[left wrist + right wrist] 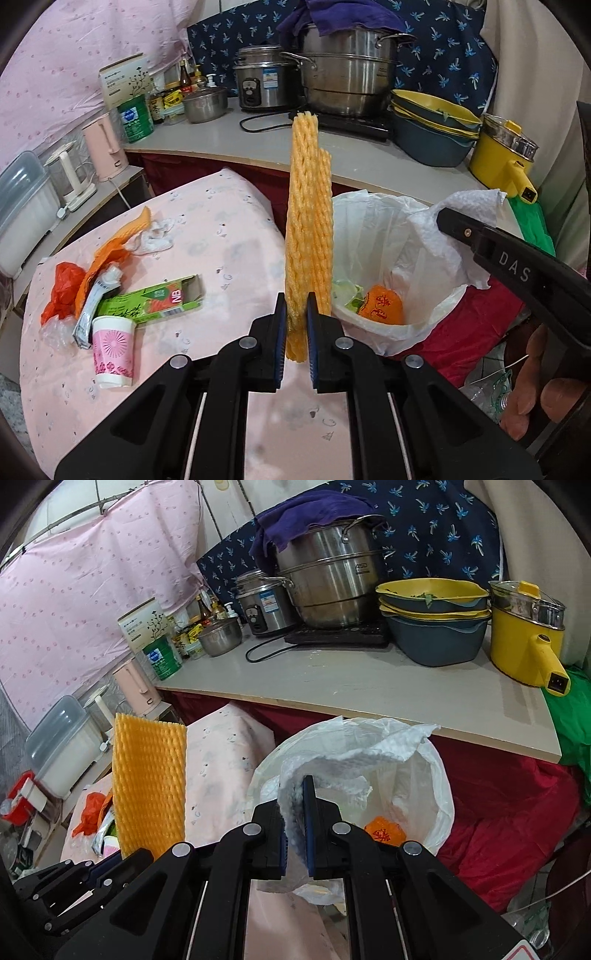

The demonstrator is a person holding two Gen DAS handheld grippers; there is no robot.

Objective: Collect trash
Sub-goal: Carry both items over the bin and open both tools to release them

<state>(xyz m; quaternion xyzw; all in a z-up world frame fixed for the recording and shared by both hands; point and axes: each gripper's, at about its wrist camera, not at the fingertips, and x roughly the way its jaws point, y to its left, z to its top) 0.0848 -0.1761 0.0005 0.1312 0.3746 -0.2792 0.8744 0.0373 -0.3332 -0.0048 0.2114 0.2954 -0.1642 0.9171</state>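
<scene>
Trash is showing in two hands and in a heap, all placed here against the white-bagged round waste bin [373,236]. One piece is a long yellow-orange foam fruit net [308,225], ribbed in a woven mesh and folded flat, which is standing upright just left of the bin with its lower end pinched between the blue pads of the left gripper [296,325], whose jaws are closing tightly on it. Another piece is a crumpled white embossed paper towel [332,764], which is hanging over the bin's mouth while the right gripper [296,834] is clamping it, jaws nearly together. Inside the bin an orange wrapper with red characters [382,304] is lying on some pale green scraps. Well to the left of the bin, on the pink patterned tablecloth [221,236], more rubbish is sitting in a loose pile: a green flattened drink carton [155,299], a pink-and-white paper cup [112,352] standing upright and touching the carton, a silver foil sachet [92,310], a red plastic bag [61,288], an orange net scrap [118,240] and a wad of white tissue [155,236]. Behind the bin a pale counter [332,679] is carrying steel pots and bowls.
</scene>
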